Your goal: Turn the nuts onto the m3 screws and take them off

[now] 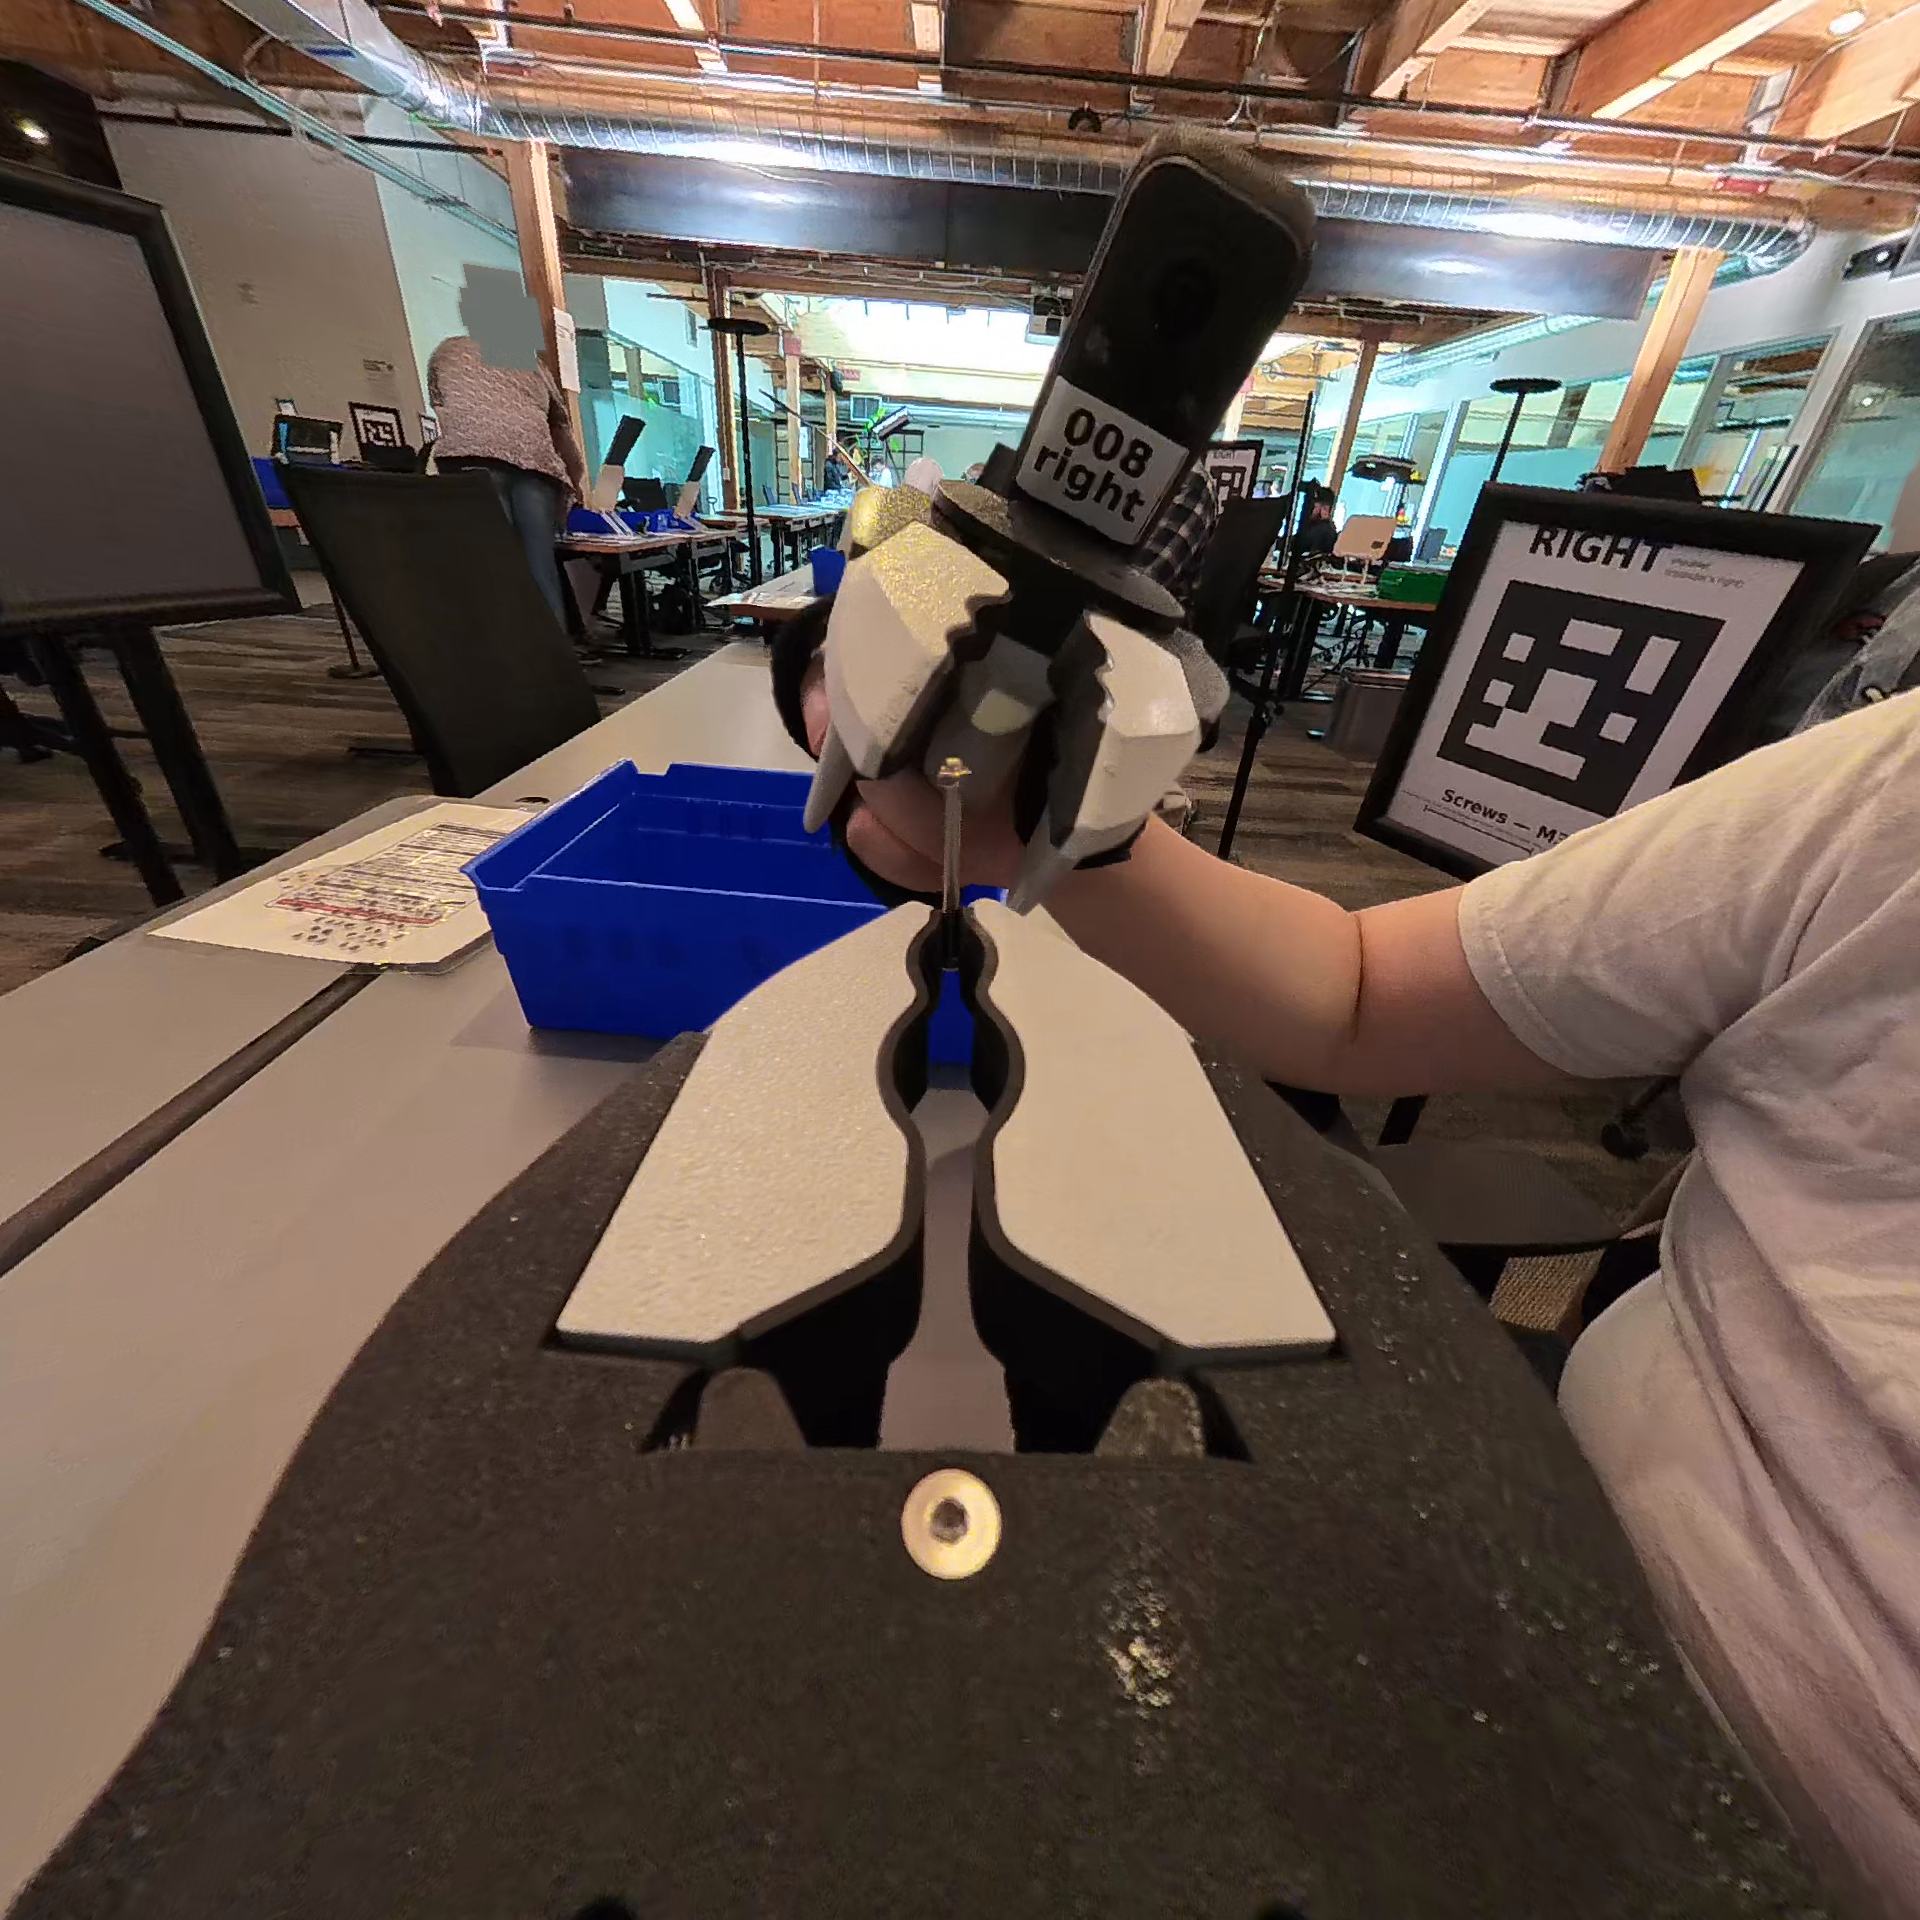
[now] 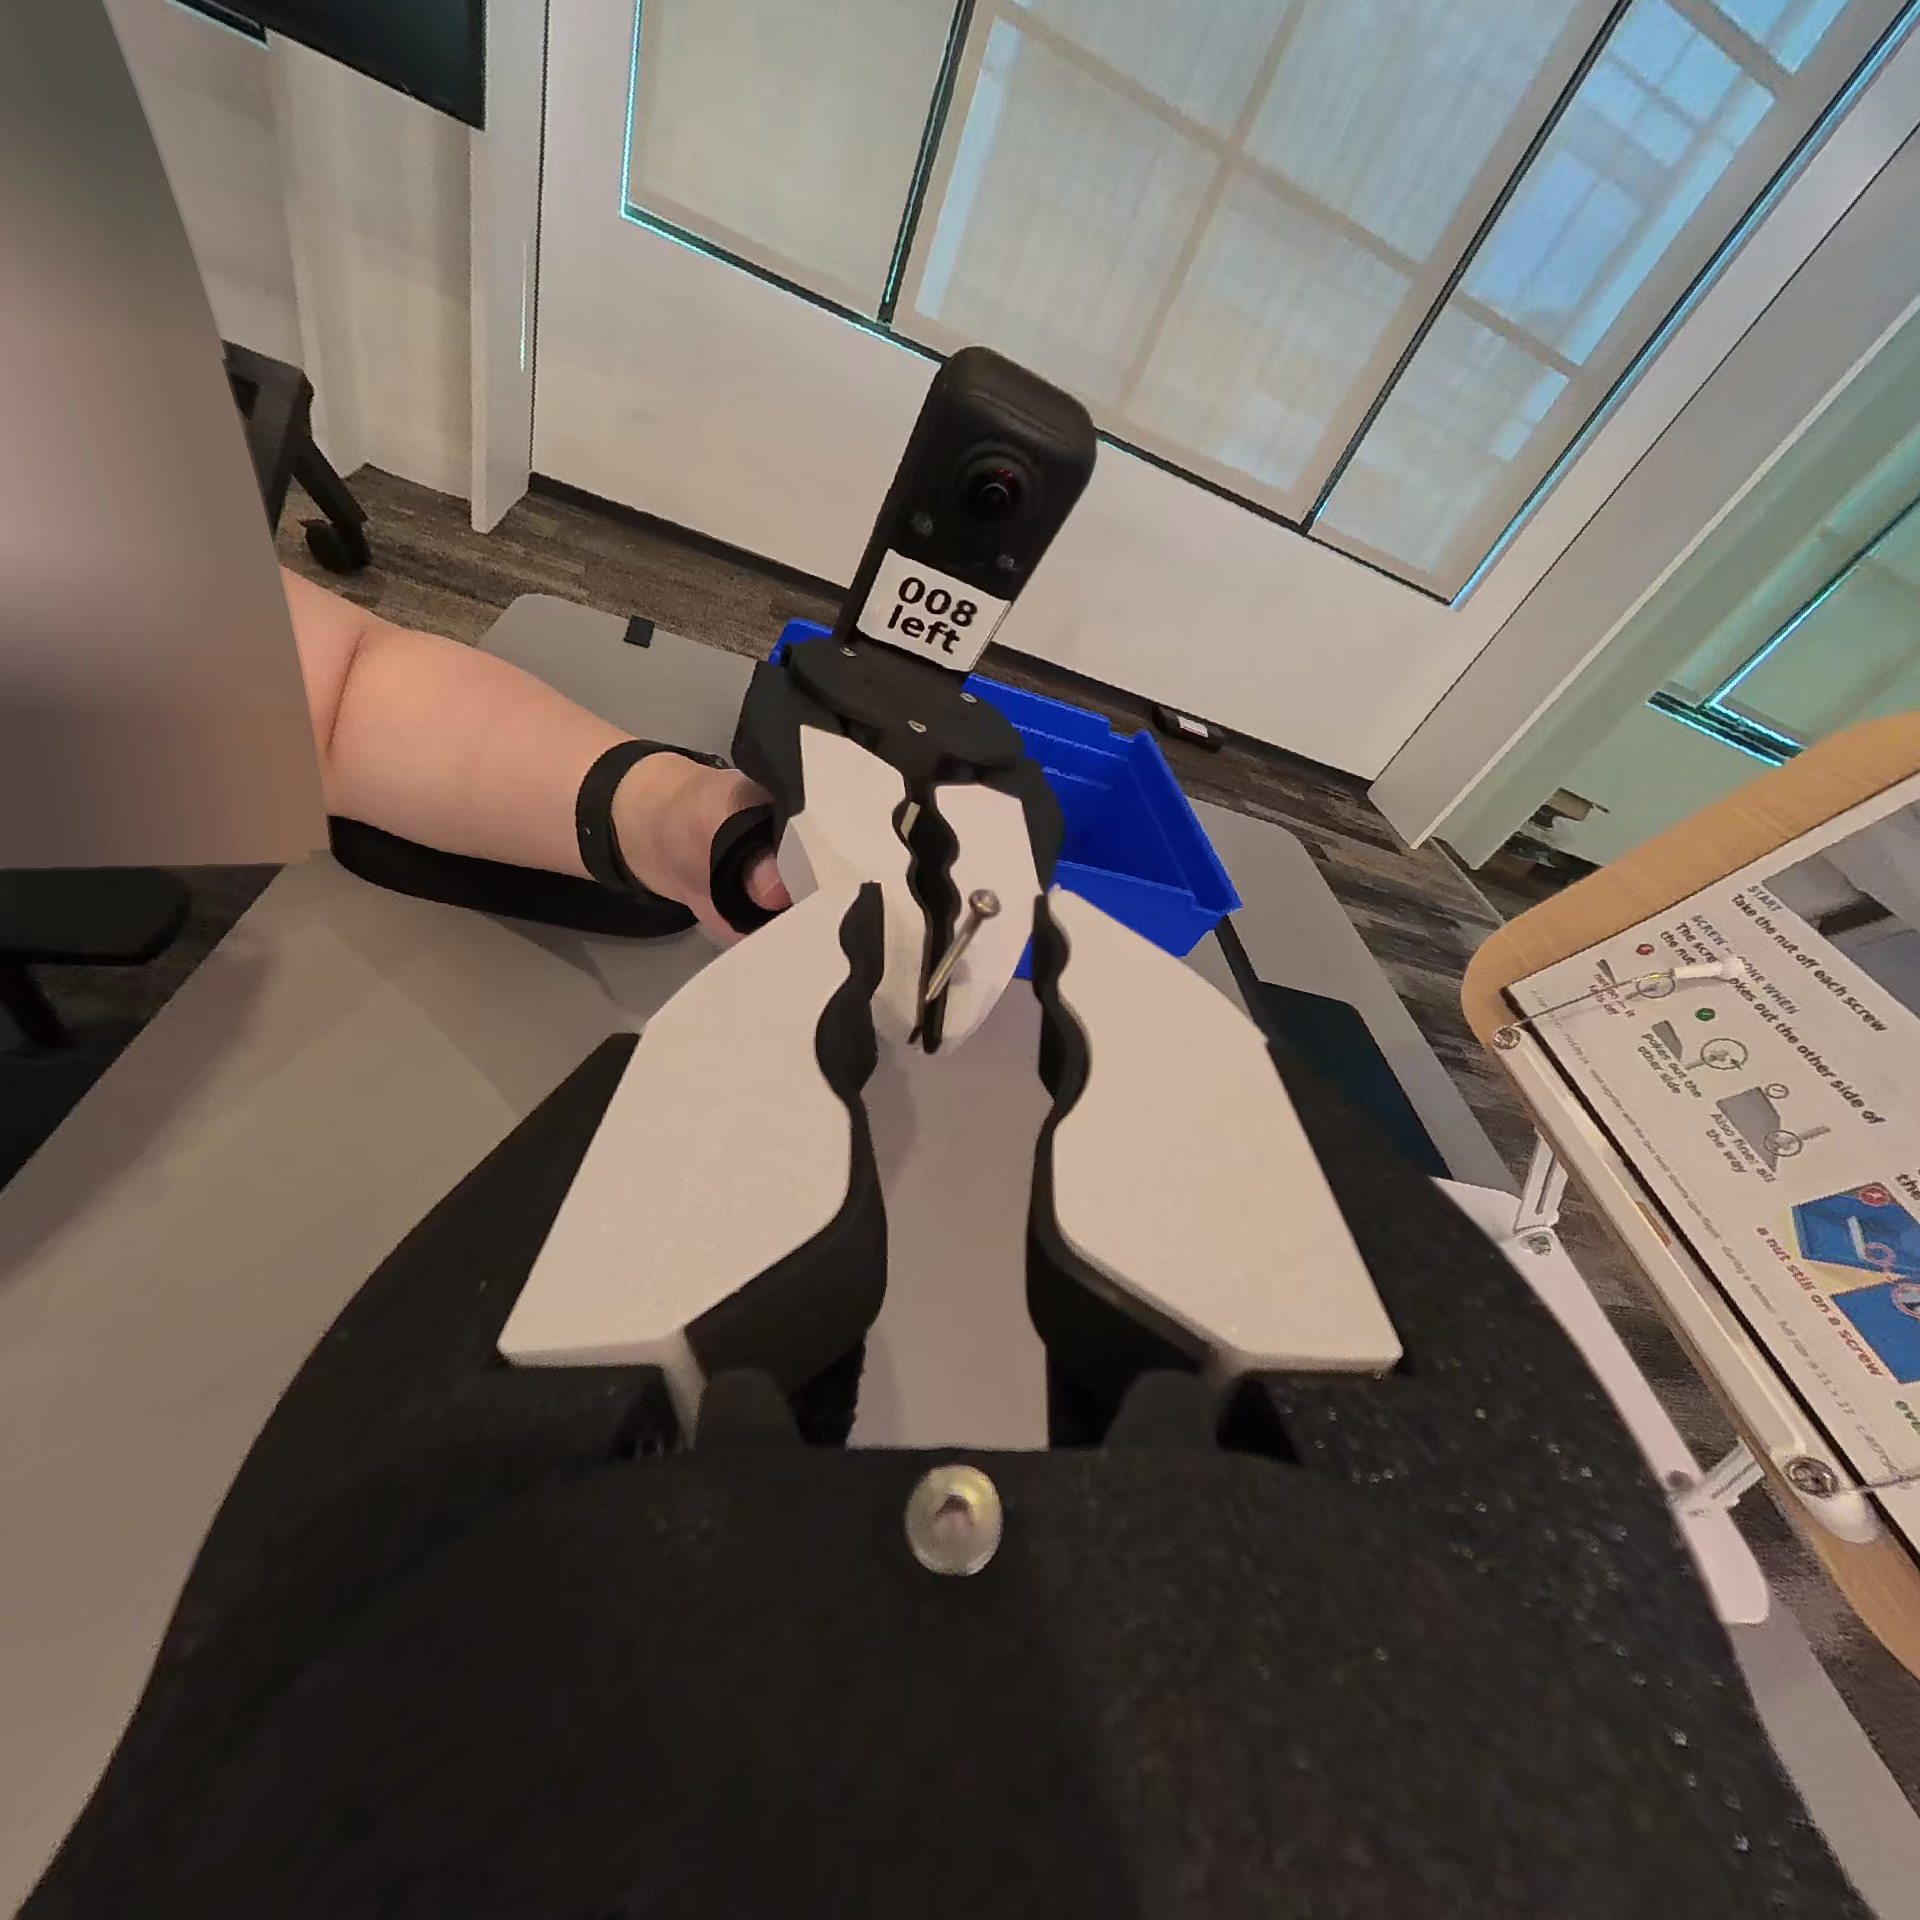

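- Instruction sheet (image 1: 343,883) flat on grey table (image 1: 208,1143), far left.
- Blue bin (image 1: 665,914) on table behind both grippers; contents not visible.
- Left gripper (image 1: 948,940) pressed together on lower end of m3 screw (image 1: 951,831); screw stands up from its tips, head on top.
- Nut: can't tell if one is on the screw, too small.
- Right gripper (image 1: 920,847) faces the left one, fingers spread either side of the screw, not touching it.
- In right wrist view, the right gripper's fingertips (image 2: 1049,935) are apart, screw between them.
- Marker board (image 1: 1590,675) far right.
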{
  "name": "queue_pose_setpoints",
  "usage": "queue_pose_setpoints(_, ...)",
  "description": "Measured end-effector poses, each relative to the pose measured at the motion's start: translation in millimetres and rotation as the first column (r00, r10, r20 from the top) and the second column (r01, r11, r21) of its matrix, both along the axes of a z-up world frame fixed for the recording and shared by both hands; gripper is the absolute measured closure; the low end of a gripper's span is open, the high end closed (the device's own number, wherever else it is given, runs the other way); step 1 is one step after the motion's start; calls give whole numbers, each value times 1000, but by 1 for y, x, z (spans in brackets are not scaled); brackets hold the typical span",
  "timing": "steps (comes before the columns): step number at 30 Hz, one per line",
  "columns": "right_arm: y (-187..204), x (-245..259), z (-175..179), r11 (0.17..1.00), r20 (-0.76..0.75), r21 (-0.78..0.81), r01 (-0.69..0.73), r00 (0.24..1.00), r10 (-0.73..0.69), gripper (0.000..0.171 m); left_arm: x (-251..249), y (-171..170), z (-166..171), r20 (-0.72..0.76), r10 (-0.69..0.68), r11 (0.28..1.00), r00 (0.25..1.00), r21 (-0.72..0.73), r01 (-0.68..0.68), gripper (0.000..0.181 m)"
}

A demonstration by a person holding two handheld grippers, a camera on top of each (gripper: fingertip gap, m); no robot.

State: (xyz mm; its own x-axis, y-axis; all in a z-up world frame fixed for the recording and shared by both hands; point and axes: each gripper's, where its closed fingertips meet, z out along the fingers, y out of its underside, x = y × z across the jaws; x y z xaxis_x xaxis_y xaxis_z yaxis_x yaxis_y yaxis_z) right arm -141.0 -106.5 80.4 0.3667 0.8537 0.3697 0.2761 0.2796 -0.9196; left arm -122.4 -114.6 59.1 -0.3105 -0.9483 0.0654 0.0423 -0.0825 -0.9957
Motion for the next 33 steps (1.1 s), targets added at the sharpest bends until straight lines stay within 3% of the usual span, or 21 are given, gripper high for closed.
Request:
queue_pose_setpoints(5, -2, -2, -4, 1000, 36, 11, -2, 999, 2, 144, 0, 3, 1, 3, 18, 1000, 1000, -9, -18, 180)
queue_pose_setpoints(9, -3, 2, 2, 1000, -19, -15, -18, 1000, 17, 151, -1, 5, 2, 5, 25, 1000, 1000, -16, -25, 180)
queue_pose_setpoints(17, 1, -3, -5, 1000, 17, -8, 6, 1000, -6, 142, 0, 6, 1, -1, 42, 999, 999, -8, -42, 180)
queue_pose_setpoints(20, -1, 3, -1, 1000, -3, -20, -8, 1000, 8, 155, -1, 12, 3, 8, 59, 998, 998, -32, -58, 180)
queue_pose_setpoints(24, 3, 3, 3, 999, -51, -30, 11, 999, -13, 142, -1, 9, 4, 14, 34, 998, 999, -58, -33, 180)
queue_pose_setpoints(29, 1, -5, -4, 1000, 6, -10, 7, 1000, -7, 137, 1, 8, 1, 0, 38, 998, 999, -41, -38, 180)
queue_pose_setpoints(33, -2, 2, 3, 1000, -20, -20, -8, 1000, 7, 149, -2, 14, 5, 11, 52, 997, 999, -65, -51, 180)
